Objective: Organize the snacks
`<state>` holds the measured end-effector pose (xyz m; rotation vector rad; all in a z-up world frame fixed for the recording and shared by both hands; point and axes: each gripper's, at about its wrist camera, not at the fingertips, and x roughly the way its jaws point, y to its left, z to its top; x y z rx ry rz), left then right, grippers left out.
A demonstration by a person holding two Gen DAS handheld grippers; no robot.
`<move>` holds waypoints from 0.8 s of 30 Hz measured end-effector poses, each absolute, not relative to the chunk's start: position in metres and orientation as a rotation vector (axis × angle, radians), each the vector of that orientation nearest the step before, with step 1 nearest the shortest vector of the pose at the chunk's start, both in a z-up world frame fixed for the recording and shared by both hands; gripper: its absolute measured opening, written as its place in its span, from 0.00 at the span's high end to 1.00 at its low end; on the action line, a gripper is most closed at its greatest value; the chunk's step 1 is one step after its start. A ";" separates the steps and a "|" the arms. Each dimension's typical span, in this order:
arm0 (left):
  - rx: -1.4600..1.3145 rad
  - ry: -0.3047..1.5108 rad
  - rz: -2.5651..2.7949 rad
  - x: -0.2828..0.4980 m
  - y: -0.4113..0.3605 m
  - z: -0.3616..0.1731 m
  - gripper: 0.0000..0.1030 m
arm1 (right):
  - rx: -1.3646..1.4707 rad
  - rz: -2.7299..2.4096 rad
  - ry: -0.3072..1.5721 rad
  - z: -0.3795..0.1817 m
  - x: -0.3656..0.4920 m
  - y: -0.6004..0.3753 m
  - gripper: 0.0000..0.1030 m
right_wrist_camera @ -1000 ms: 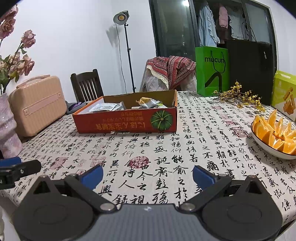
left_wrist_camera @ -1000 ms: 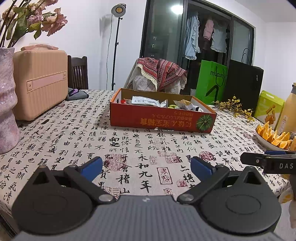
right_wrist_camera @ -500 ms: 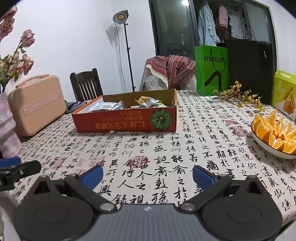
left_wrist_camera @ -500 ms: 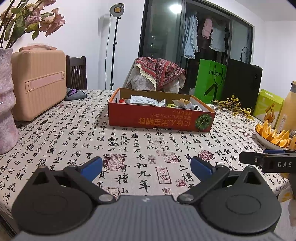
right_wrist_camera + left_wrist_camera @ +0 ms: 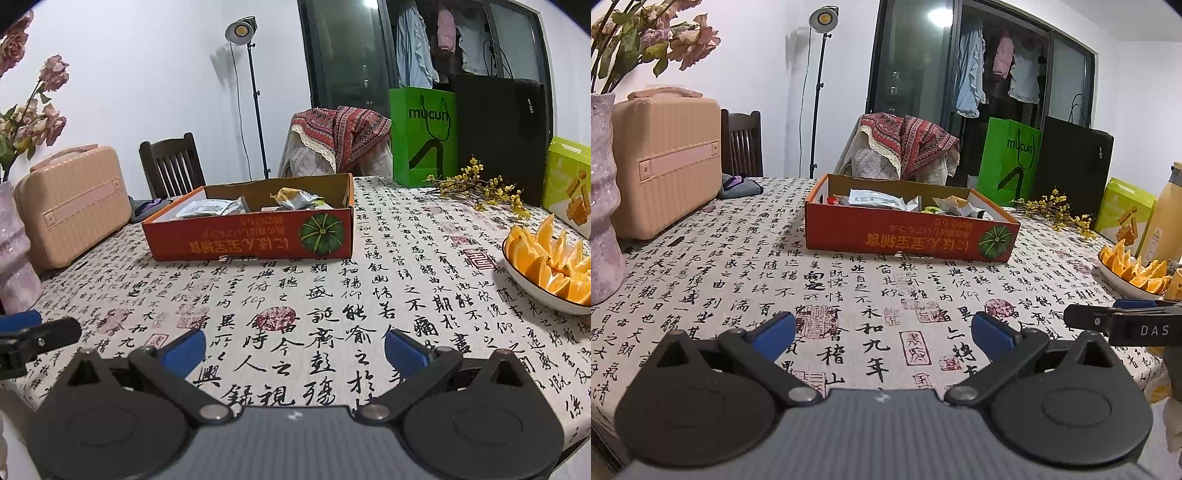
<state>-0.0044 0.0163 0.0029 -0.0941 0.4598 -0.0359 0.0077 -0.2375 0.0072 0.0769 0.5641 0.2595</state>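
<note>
Nearest, the left gripper (image 5: 882, 334) and the right gripper (image 5: 294, 349) hover low over the bench (image 5: 746, 266), each with its blue-tipped fingers (image 5: 774, 335) spread wide apart and holding nothing. Farther back, the red box (image 5: 908, 238) sits mid-bench with snack packets (image 5: 882, 199) inside. A bowl of orange wedges (image 5: 546, 258) rests at the right edge.

My jaws: blue pads (image 5: 774, 334) on black arms
Surface (image 5: 746, 266): cream cloth, black calligraphy, red seals
Box (image 5: 908, 236): orange-red, yellow lettering, green pumpkin
Case (image 5: 665, 166): ribbed peach-pink
Vase (image 5: 604, 206): mottled pink
Bag (image 5: 423, 136): bright green, dark print
Fruit wedges (image 5: 546, 258): orange, in white bowl (image 5: 532, 291)
</note>
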 end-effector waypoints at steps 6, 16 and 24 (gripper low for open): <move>-0.094 0.461 -0.039 -0.004 0.016 0.003 0.00 | 0.077 0.259 0.565 0.006 0.008 -0.238 0.00; -0.102 0.455 -0.047 -0.005 0.015 0.004 0.00 | 0.079 0.258 0.568 0.004 0.008 -0.238 0.00; -0.102 0.426 -0.041 -0.006 0.016 0.006 0.00 | 0.077 0.254 0.575 0.002 0.009 -0.239 0.00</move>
